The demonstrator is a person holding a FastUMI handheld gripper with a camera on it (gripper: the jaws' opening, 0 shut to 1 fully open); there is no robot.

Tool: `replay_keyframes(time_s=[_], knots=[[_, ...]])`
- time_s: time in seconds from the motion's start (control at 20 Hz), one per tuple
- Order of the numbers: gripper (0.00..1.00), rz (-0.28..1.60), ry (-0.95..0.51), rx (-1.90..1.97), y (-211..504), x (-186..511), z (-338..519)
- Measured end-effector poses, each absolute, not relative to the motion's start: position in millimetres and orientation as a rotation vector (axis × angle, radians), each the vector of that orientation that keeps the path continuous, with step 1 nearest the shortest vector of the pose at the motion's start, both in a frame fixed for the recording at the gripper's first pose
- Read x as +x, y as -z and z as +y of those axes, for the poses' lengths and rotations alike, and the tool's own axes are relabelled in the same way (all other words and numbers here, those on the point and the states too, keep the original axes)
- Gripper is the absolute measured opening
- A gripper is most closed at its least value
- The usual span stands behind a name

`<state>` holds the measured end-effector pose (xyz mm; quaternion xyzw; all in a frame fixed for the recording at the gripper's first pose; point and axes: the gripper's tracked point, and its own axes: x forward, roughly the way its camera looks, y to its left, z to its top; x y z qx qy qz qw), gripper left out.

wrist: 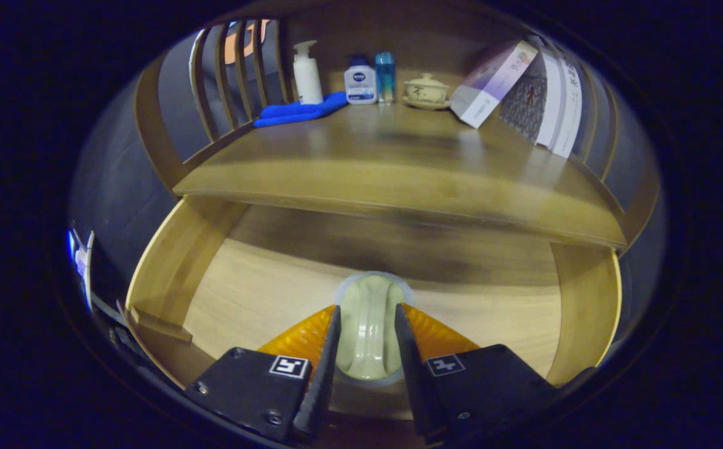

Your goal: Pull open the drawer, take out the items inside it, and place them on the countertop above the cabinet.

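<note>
Gripper first: we see its two fingers closed in on a pale green, ribbed bottle, one finger pressing each side, so the bottle is clamped between them with its rounded end poking out just ahead of the tips. We're hanging over the open drawer, whose light wooden floor spreads out beneath the bottle and whose side walls rise to either side of the fingers. Just beyond the drawer's back edge we meet the front lip of the countertop, a darker wooden surface. Moving along it to the far end, we pick out a blue cloth lying flat, and touching it a white pump bottle. Beside that stands a small white bottle with a dark cap, then a slim blue bottle, then a lidded ceramic cup on a saucer. Farther right a box leans tilted against upright books.
</note>
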<state>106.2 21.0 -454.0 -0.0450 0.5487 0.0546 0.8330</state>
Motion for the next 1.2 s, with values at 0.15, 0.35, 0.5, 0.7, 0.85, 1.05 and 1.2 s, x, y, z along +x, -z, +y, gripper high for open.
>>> replay_keyframes(time_s=[0.15,0.35,0.5,0.7,0.85,1.05,1.2], knots=[[0.41,1.208,-0.110,-0.108,458,107,19],[0.38,1.261,-0.111,-0.164,459,102,17],[0.38,1.263,-0.110,-0.175,457,106,13],[0.25,1.249,-0.099,-0.124,456,106,13],[0.18,1.236,-0.098,-0.067,445,101,17],[0.17,1.188,-0.091,-0.058,414,94,17],[0.17,1.141,-0.089,-0.048,386,93,14]])
